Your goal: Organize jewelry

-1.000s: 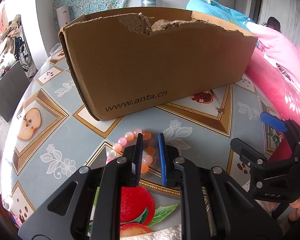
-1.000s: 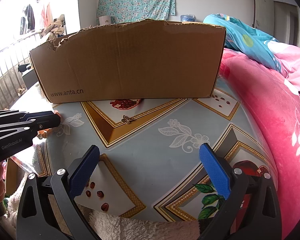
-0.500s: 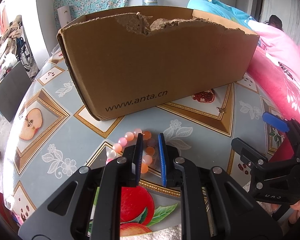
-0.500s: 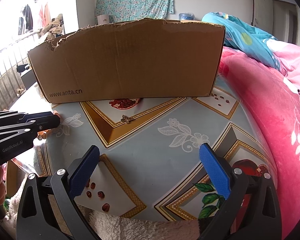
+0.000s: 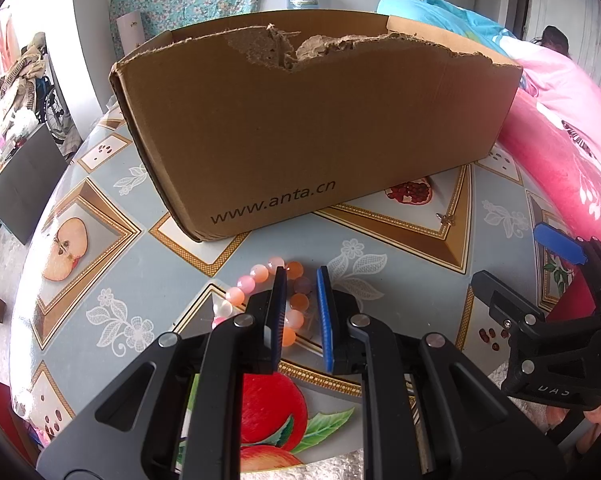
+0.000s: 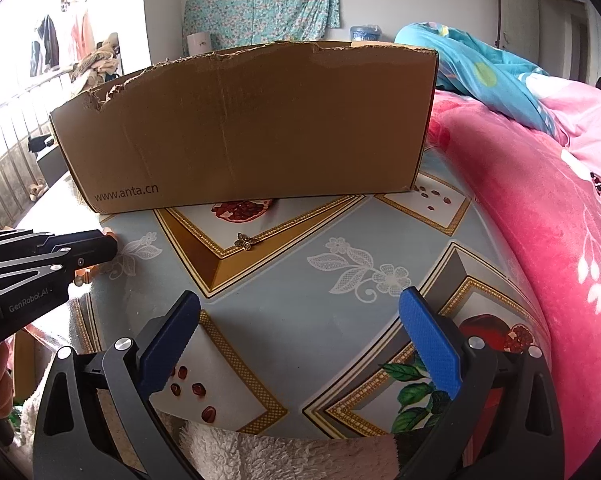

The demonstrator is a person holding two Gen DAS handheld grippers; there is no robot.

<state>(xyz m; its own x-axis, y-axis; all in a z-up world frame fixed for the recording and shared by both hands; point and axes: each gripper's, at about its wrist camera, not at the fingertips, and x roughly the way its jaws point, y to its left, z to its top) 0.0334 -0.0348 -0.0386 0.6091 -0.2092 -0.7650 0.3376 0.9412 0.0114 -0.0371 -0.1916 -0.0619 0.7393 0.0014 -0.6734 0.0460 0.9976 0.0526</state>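
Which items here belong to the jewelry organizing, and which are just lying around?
Part of the job:
- bead bracelet, on the table between the left tongs
- small metal charm
- cardboard box, the likely container
- right tongs, wide open, holding nothing

Just lying about:
- pink blanket
- blue quilt
- fruit-print tablecloth
- floral curtain

The left gripper (image 5: 301, 276) covers the near half of the bead bracelet (image 5: 260, 272) lying before the cardboard box (image 5: 308, 128), whose walls hide its inside, while the small charm (image 6: 245, 241) near that box is too tiny to identify.
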